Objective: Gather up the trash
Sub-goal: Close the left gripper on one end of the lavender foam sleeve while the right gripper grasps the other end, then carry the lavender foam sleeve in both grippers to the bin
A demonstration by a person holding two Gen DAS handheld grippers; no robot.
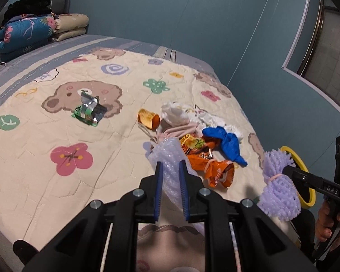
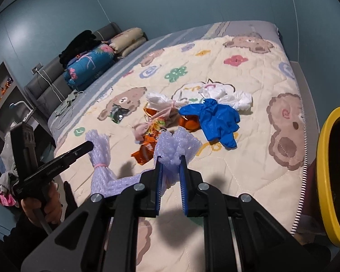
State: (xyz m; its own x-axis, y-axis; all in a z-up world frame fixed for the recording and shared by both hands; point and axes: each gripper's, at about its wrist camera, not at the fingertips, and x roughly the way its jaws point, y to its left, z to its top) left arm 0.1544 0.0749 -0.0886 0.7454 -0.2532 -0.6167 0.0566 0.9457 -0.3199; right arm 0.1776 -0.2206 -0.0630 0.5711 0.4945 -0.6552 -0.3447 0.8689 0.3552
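My left gripper [image 1: 170, 163] is shut on a lilac foam net [image 1: 167, 156], held above the quilted bed [image 1: 56, 136]. My right gripper [image 2: 170, 159] is shut on a lilac foam net [image 2: 176, 145] too. A strip of net runs between the two bundles in the right wrist view, and I cannot tell whether they are one piece. Each wrist view shows the other gripper [image 1: 285, 170] [image 2: 89, 146] with its bundle tied by a pink band. On the quilt lie a green-and-silver wrapper [image 1: 90, 111], an orange snack bag [image 1: 206, 158], a blue glove [image 1: 226, 142] and a white plastic bag [image 1: 174, 113].
A yellow-rimmed bin [image 2: 326, 170] stands off the bed's near right corner. Folded quilts and dark clothes [image 1: 27, 29] are stacked at the headboard. A small orange wrapper [image 1: 148, 119] and a pink cloth [image 1: 179, 131] lie in the pile. Blue walls surround the bed.
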